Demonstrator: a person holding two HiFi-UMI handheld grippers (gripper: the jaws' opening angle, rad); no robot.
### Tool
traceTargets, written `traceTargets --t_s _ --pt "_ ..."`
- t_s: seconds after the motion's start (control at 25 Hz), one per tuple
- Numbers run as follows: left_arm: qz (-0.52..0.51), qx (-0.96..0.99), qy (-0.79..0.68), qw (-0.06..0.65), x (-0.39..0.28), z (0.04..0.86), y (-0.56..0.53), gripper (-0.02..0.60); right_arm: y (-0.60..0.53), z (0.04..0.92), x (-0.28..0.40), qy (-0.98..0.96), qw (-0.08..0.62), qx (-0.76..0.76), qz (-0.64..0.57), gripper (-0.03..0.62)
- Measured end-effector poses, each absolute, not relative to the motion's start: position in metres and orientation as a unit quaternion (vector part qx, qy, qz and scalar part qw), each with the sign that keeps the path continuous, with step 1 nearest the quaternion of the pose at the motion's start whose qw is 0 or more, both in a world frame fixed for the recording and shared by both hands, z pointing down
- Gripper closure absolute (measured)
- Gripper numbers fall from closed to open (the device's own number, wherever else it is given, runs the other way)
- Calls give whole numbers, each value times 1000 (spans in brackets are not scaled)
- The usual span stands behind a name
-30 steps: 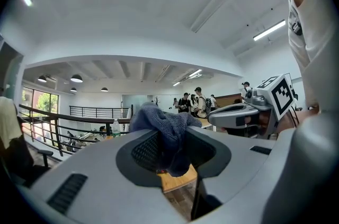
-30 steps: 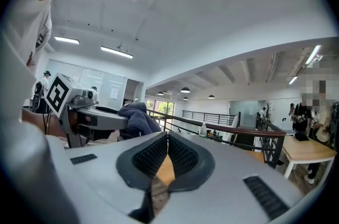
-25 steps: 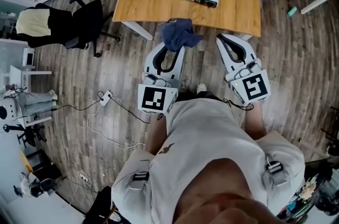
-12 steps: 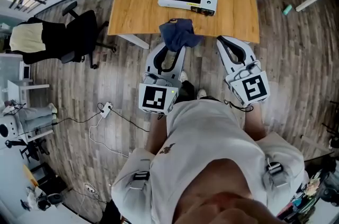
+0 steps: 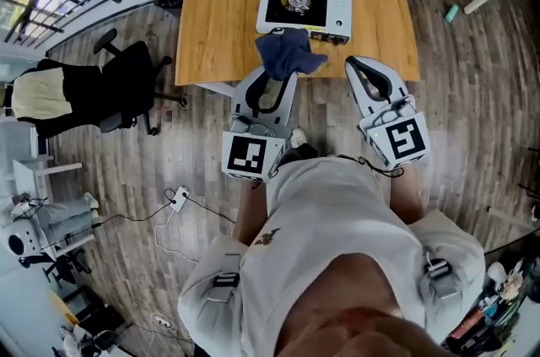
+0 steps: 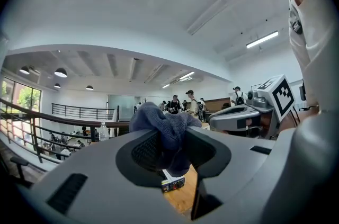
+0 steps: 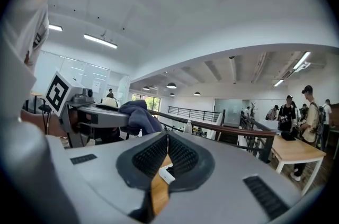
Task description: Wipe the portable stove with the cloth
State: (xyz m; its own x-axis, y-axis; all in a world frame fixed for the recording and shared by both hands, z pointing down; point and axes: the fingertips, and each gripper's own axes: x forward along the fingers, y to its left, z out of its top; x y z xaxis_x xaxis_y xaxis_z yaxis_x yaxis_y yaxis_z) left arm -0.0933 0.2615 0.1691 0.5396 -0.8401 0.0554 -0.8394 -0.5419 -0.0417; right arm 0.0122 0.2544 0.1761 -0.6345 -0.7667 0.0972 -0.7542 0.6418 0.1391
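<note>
Wiping looks not yet begun. The flat white portable stove with a black burner top (image 5: pixel 304 2) lies in the upper middle of the head view on the wooden tabletop (image 5: pixel 215 18), with all of its surface apparently left to clean. The left hand-held gripper (image 5: pixel 277 77) is clamped on the bunched dark blue cloth (image 5: pixel 287 51), just below the stove's near edge; whether the two touch cannot be told. The right hand-held gripper (image 5: pixel 361 65), jaws together on nothing, sits to the stove's lower right, apart from it.
</note>
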Motion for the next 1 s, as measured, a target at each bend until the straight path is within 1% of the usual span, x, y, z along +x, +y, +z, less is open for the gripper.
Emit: traceTargets --t_s 0.48,1.0 --pt "-29 -892 450 -2 -137 178 213 451 217 184 -33 -889 88 447 -37 572" --pt "-30 -891 452 -14 -148 191 171 451 172 199 -46 -893 99 438 -24 572"
